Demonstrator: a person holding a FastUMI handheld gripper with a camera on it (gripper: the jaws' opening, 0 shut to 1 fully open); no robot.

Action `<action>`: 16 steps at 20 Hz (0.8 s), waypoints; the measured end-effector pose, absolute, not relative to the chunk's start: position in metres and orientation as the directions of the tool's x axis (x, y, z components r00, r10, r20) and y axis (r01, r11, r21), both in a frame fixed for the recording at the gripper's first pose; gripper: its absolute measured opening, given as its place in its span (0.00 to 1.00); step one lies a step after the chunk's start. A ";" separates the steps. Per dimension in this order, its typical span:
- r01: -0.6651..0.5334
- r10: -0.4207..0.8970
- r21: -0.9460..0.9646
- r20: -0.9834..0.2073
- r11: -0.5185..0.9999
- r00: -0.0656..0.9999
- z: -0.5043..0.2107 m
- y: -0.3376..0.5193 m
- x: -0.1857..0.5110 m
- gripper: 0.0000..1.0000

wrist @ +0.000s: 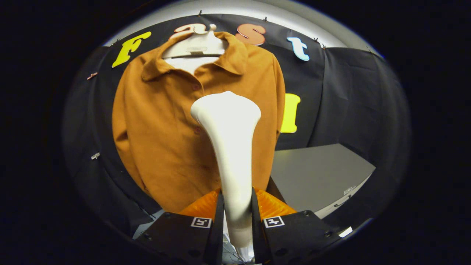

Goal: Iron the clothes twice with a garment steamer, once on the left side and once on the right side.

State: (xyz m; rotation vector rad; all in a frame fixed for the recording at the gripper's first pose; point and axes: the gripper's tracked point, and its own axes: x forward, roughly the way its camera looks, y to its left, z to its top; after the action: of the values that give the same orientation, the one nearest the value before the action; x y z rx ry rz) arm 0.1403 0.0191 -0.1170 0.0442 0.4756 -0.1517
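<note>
Shirt (162,121) first: we see the orange-brown garment on a pale hanger (197,46) against the booth wall, a grey tabletop (316,173) lower right. Before it rises the white garment steamer (230,136), its handle pinched between our fingers (237,217), head near the button line.

Smooth plastic steamer (228,147), matt cloth shirt (162,125)

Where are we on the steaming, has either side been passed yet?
Done: the gripper is shut on the steamer, fingers pressing its handle. In hand: its head sits in front of the shirt, near the button placket at mid-chest. Left: the fabric shows no sign of a finished pass, so count both sides as pending.
</note>
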 end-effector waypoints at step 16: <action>0.039 -0.025 0.017 -0.492 0.999 0.870 -0.140 0.108 0.171 0.36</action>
State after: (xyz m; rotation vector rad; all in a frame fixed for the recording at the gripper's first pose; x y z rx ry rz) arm 0.1714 0.1078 -0.1401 0.0266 0.5143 -0.0334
